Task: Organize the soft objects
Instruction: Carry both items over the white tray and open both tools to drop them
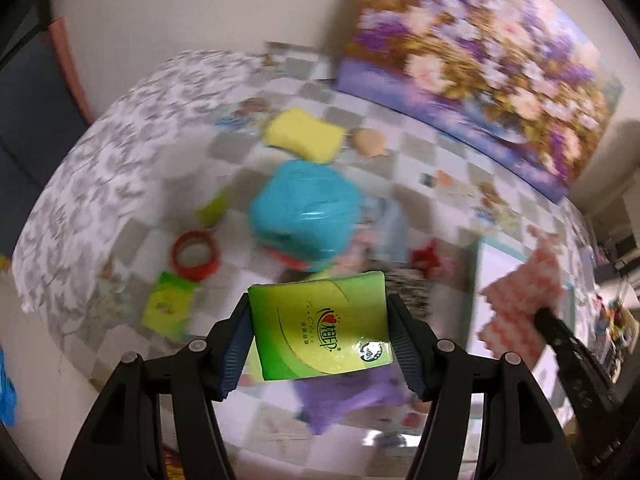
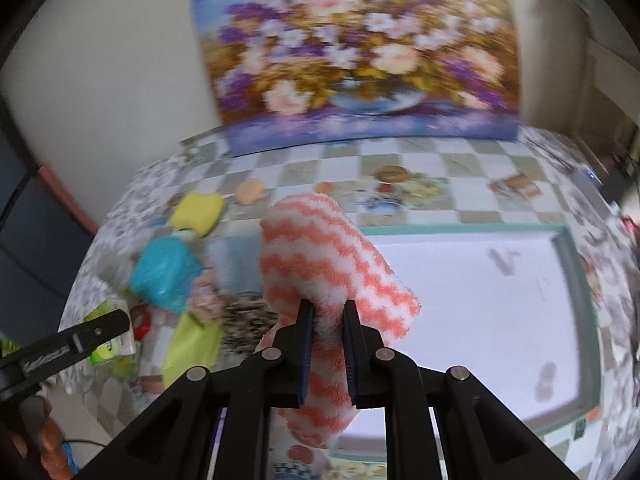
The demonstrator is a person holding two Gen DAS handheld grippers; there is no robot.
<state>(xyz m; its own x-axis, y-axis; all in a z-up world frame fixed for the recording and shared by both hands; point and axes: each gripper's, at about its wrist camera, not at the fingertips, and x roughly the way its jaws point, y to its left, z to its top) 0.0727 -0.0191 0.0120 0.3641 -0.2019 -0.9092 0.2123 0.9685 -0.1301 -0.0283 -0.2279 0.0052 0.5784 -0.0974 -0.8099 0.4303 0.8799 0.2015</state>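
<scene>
Clutter (image 1: 328, 248) behind tissue pack (image 1: 320, 328) blurred, unreadable.

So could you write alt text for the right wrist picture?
A hand-held gripper pinches a fluffy orange-and-white striped cloth above a white tray on a checked tablecloth. A flower painting leans behind.
</scene>
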